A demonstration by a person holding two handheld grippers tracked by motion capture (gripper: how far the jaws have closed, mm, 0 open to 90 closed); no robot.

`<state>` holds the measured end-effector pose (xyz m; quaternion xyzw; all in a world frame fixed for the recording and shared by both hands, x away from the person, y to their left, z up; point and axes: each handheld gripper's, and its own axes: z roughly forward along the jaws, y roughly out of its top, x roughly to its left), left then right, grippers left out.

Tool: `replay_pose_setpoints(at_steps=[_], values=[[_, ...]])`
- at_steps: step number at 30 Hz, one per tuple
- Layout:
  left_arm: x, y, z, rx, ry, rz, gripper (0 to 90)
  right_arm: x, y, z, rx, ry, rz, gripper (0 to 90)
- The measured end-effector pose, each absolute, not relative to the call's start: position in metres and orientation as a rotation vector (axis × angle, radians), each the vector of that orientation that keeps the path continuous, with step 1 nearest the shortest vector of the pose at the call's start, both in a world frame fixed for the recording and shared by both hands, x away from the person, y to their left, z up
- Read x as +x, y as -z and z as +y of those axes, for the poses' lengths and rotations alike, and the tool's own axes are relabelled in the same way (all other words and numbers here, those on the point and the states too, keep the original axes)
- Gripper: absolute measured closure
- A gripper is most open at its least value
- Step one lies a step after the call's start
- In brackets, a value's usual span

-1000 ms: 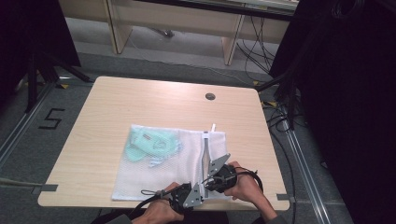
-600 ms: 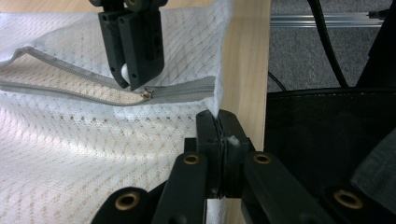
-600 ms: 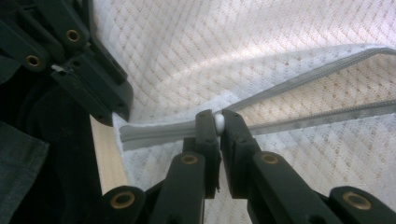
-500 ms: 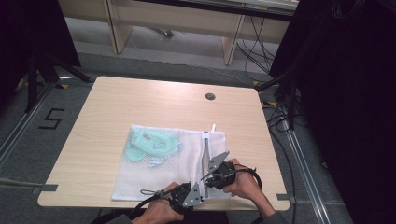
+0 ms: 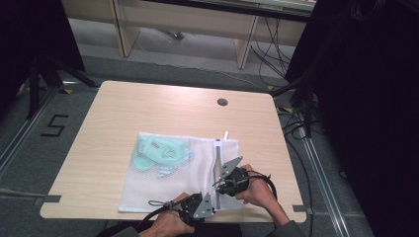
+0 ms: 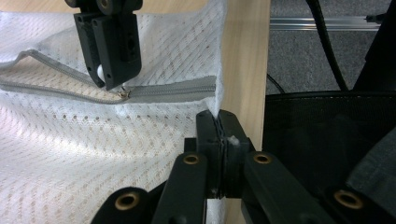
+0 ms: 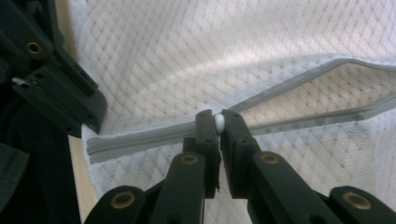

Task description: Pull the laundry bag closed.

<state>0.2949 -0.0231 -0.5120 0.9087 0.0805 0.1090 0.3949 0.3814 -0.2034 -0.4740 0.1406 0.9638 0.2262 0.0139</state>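
Jaws of left gripper (image 6: pixel 218 122): clamped on corner of white mesh laundry bag (image 5: pixel 148 190), beside closed end of grey zipper (image 6: pixel 173 90). Jaws of right gripper (image 7: pixel 218 122): pinched on white zipper pull (image 7: pixel 218 122), just along zipper from that corner. Zipper's long axis: running away from the corner; open stretch beyond pull. Farther inside bag: mint-green items (image 5: pixel 160 153). Table (image 5: pixel 148 108) beneath.
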Motion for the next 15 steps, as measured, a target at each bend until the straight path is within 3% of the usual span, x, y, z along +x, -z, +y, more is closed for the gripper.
replay_pose_setpoints(at_steps=[15], values=[[0.2947,0.5111,-0.023,2.31,-0.288,0.189,88.8,0.3903,0.4744,-0.2016,0.432,-0.688,2.979,86.2]])
